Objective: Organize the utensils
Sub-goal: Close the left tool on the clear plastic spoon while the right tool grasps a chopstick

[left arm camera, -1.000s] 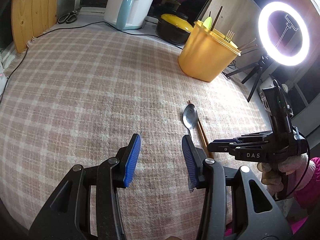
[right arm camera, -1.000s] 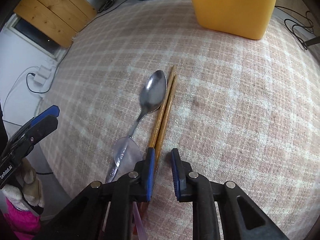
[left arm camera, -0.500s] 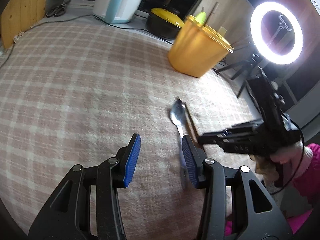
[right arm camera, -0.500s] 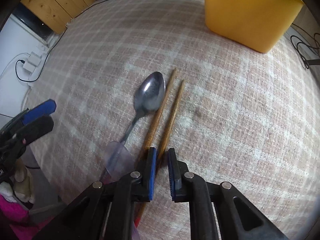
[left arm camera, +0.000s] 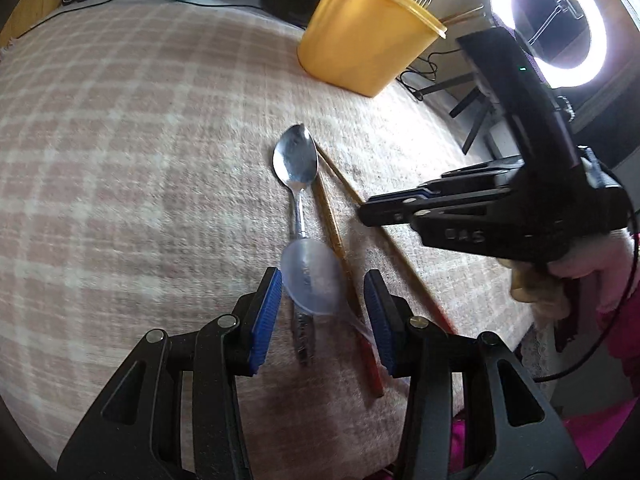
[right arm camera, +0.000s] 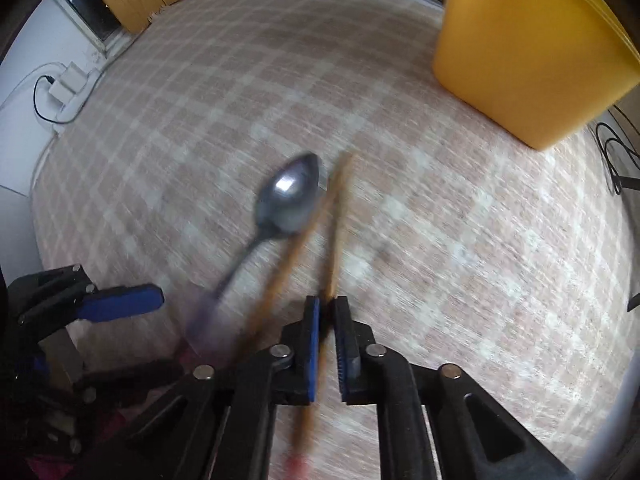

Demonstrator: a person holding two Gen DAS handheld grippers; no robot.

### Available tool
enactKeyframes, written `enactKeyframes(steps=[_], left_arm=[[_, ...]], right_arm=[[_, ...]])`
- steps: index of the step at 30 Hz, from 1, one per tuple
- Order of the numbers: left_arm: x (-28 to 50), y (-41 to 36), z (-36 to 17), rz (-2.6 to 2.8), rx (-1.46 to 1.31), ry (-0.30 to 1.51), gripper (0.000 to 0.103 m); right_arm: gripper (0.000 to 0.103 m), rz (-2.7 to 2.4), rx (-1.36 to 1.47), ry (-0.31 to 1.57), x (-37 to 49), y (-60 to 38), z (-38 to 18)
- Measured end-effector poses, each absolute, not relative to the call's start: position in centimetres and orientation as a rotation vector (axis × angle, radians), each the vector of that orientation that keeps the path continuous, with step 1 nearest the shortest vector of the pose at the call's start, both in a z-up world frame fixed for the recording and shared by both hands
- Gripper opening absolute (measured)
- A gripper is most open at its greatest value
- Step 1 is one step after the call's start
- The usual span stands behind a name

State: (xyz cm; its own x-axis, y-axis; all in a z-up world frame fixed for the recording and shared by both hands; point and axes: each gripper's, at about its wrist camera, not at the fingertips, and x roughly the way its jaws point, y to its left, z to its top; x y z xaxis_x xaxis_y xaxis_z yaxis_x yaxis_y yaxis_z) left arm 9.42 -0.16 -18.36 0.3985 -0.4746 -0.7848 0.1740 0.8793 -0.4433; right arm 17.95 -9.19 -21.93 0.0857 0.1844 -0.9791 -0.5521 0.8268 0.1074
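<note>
Left gripper [left arm camera: 324, 316]: blue-padded fingers spread wide, straddling a translucent plastic spoon [left arm camera: 312, 282] that overlaps the handle of a shiny metal spoon [left arm camera: 296, 162] on the checked cloth [left arm camera: 140, 160]. Right gripper [right arm camera: 327, 350]: fingers narrow, clamping one brown wooden chopstick [right arm camera: 338, 224]. Far right: yellow plastic tub [left arm camera: 364, 36].
</note>
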Motion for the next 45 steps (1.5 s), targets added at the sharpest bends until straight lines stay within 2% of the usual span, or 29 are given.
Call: enactKeyframes(steps=[2,4,6,8,10,12,15,19,26,37,39,45], left_arm=[[9.5,-0.9,-18.5,-0.4,-0.298,1.086,0.043],[9.5,-1.4,-18.9,-0.359,-0.272,1.085,0.033],[9.6,-1.4,-19.3,-0.328,-0.26,1.091,0.032],[9.6,-1.5,-19.3,-0.303,-0.241,1.079,0.024],[9.7,-1.6,-19.4,-0.268,-0.205,1.069,0.012],[9.6,-1.4,-19.4,-0.248,-0.201,1.062,0.009],[9.6,-1.2,-19.2,-0.234,-0.204,1.064,0.008],[9.4,-1.0,-18.4,-0.236,-0.249,1.056,0.005],[9.9,-2.5,-17.7,-0.251,-0.243,1.067,0.005],[11.3,-3.6,-18.9,-0.234,-0.244,1.101,0.003],[11.3,-3.3,-18.8,-0.229,-0.262,1.095,0.003],[10.9,-1.6,-16.8,-0.212,-0.278,1.048,0.002]], right_arm=[[0.004,0.567,-0.316,1.389,18.1,-10.0,-22.0],[0.004,0.584,-0.286,1.396,18.4,-10.8,-22.1],[0.004,0.596,-0.28,1.395,18.5,-11.3,-22.1],[0.004,0.605,-0.287,1.392,18.3,-11.6,-22.1],[0.005,0.615,-0.28,1.398,18.4,-11.8,-22.0],[0.015,0.637,-0.258,1.414,18.7,-12.0,-22.0],[0.019,0.644,-0.243,1.428,19.3,-12.1,-21.8],[0.019,0.656,-0.285,1.401,19.8,-11.1,-21.8],[0.012,0.679,-0.255,1.392,19.6,-11.6,-22.0],[0.011,0.713,-0.296,1.376,20.0,-11.7,-21.7],[0.004,0.713,-0.312,1.368,19.9,-11.6,-21.7],[0.003,0.723,-0.182,1.369,20.0,-13.7,-21.2]])
